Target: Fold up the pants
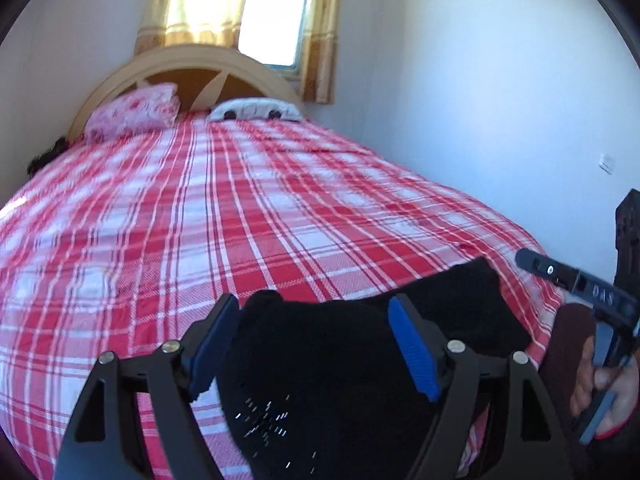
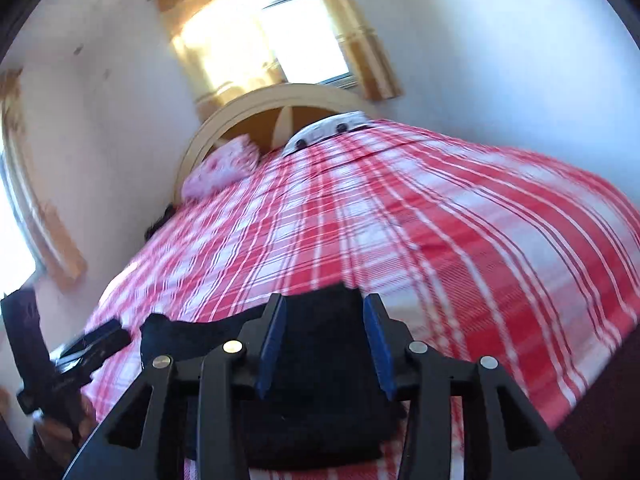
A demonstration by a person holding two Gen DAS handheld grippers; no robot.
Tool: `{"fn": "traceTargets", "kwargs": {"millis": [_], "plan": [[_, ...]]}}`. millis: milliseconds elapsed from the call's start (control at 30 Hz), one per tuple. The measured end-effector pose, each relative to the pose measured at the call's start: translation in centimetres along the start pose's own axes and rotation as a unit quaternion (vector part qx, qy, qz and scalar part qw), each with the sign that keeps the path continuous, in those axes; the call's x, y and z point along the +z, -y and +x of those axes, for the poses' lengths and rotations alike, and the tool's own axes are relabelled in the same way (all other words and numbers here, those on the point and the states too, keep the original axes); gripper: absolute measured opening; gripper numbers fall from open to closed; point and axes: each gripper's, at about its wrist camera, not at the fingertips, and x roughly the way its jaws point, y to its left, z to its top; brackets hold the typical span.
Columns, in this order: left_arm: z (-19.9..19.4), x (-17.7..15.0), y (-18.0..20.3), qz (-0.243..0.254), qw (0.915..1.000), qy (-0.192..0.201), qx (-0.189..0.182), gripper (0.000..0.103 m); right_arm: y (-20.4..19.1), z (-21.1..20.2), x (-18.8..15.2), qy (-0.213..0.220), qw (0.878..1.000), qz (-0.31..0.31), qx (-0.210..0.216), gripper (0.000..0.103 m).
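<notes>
**Black pants at the near edge of the bed, both claws apart**

The left gripper (image 1: pixel 312 344) hangs over the folded black pants (image 1: pixel 340 360), its blue pads (image 1: pixel 412 352) wide apart and pressing on nothing. The pants lie on the red and white plaid bedsheet (image 1: pixel 240 220), at the near edge of the bed. To the right, the right gripper (image 2: pixel 326 344) also stands above the dark cloth with its jaws apart, not clamped on it. A pink pillow (image 1: pixel 136 110) and a white pillow (image 1: pixel 256 109) lie far behind, by the headboard (image 1: pixel 192 58).
</notes>
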Motion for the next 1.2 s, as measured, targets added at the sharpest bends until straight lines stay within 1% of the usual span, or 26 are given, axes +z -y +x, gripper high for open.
{"fn": "traceTargets", "kwargs": {"millis": [33, 100, 133, 167, 200, 233, 267, 333, 367, 400, 433, 467, 533, 567, 600, 633, 667, 733, 767, 833, 933, 1000, 1033, 1067, 1100, 1200], "plan": [[1.2, 0.0, -0.2, -0.012, 0.9998, -0.016, 0.000, 0.080, -0.9, 1.6, 0.2, -0.016, 1.000, -0.016, 0.000, 0.043], [3.0, -0.7, -0.7, -0.034, 0.9984, -0.039, 0.020, 0.080, -1.4, 5.2, 0.2, -0.054, 0.998, -0.025, -0.023, 0.043], [3.8, -1.4, -1.1, -0.044, 0.9969, -0.057, 0.034, 0.080, -1.1, 7.1, 0.0, -0.081, 0.996, -0.022, -0.030, 0.043], [4.2, -2.0, -1.4, -0.051, 0.9952, -0.069, 0.046, 0.079, -0.5, 9.6, -0.5, -0.116, 0.992, -0.015, -0.042, 0.043], [4.5, -2.8, -1.8, -0.063, 0.9933, -0.080, 0.056, 0.080, 0.2, 10.5, -0.5, -0.115, 0.993, -0.007, -0.041, 0.042], [4.3, -3.9, -2.3, -0.077, 0.9923, -0.080, 0.055, 0.080, 0.6, 11.2, -0.4, -0.102, 0.994, -0.001, -0.039, 0.042], [4.1, -4.4, -2.4, -0.081, 0.9925, -0.076, 0.052, 0.080, 1.1, 11.6, -0.4, -0.101, 0.994, 0.006, -0.043, 0.042], [3.5, -5.4, -2.0, -0.063, 0.9942, -0.062, 0.062, 0.080, 2.2, 12.8, -0.2, -0.103, 0.993, 0.040, -0.042, 0.042], [3.4, -5.7, -1.6, -0.051, 0.9946, -0.060, 0.067, 0.082, 2.2, 12.8, -0.2, -0.103, 0.993, 0.040, -0.042, 0.042], [3.3, -5.9, -1.5, -0.041, 0.9949, -0.059, 0.071, 0.084, 3.6, 14.6, -0.1, -0.106, 0.991, 0.062, -0.051, 0.042], [3.4, -6.1, -1.6, -0.043, 0.9947, -0.062, 0.070, 0.085, 4.3, 15.3, -0.4, -0.108, 0.990, 0.072, -0.049, 0.042], [3.3, -6.1, -2.0, -0.051, 0.9944, -0.066, 0.065, 0.088, 4.6, 15.4, -0.4, -0.108, 0.990, 0.081, -0.043, 0.042], [2.4, -6.3, -3.2, -0.081, 0.9937, -0.069, 0.037, 0.090, 4.7, 14.8, -0.1, -0.094, 0.991, 0.087, -0.027, 0.043], [2.0, -6.3, -3.7, -0.093, 0.9930, -0.068, 0.027, 0.090, 4.7, 14.1, 0.2, -0.084, 0.993, 0.085, -0.013, 0.043], [1.3, -6.4, -4.3, -0.104, 0.9922, -0.064, 0.025, 0.090, 4.7, 13.2, 0.5, -0.075, 0.994, 0.085, -0.001, 0.043], [0.7, -6.5, -4.6, -0.106, 0.9922, -0.058, 0.031, 0.090, 4.8, 12.1, 0.7, -0.059, 0.994, 0.090, 0.014, 0.043], [0.1, -6.6, -4.8, -0.103, 0.9925, -0.052, 0.040, 0.090, 4.8, 10.2, 0.8, -0.033, 0.994, 0.098, 0.029, 0.043], [-1.2, -6.8, -5.3, -0.090, 0.9931, -0.038, 0.065, 0.089, 4.4, 6.7, 0.6, 0.005, 0.994, 0.102, 0.047, 0.043], [-1.7, -6.9, -5.5, -0.087, 0.9925, -0.033, 0.079, 0.089, 4.0, 5.6, 0.4, 0.009, 0.994, 0.094, 0.048, 0.043], [-1.9, -7.1, -6.0, -0.091, 0.9921, -0.033, 0.080, 0.089, 2.7, 3.2, -0.4, 0.006, 0.997, 0.063, 0.047, 0.043], [-1.6, -8.0, -6.1, -0.094, 0.9919, -0.054, 0.065, 0.089, 1.0, 1.1, -2.5, -0.019, 0.999, 0.024, 0.044, 0.043], [-1.3, -9.0, -5.6, -0.080, 0.9915, -0.073, 0.072, 0.089, 0.6, 0.7, -4.4, -0.048, 0.998, 0.011, 0.032, 0.044], [-1.4, -9.4, -5.6, -0.074, 0.9919, -0.076, 0.070, 0.089, 0.7, 1.0, -5.3, -0.071, 0.997, 0.009, 0.013, 0.045], [-1.7, -9.8, -5.4, -0.067, 0.9923, -0.078, 0.068, 0.089, 1.0, 1.3, -6.3, -0.094, 0.995, 0.010, -0.020, 0.045], [-2.0, -10.3, -5.2, -0.053, 0.9928, -0.084, 0.066, 0.089, 1.2, 1.4, -6.9, -0.098, 0.994, 0.010, -0.040, 0.045], [-3.1, -11.4, -4.7, -0.020, 0.9923, -0.099, 0.072, 0.089, 0.4, -0.2, -7.3, -0.065, 0.996, 0.004, -0.063, 0.045]]}}
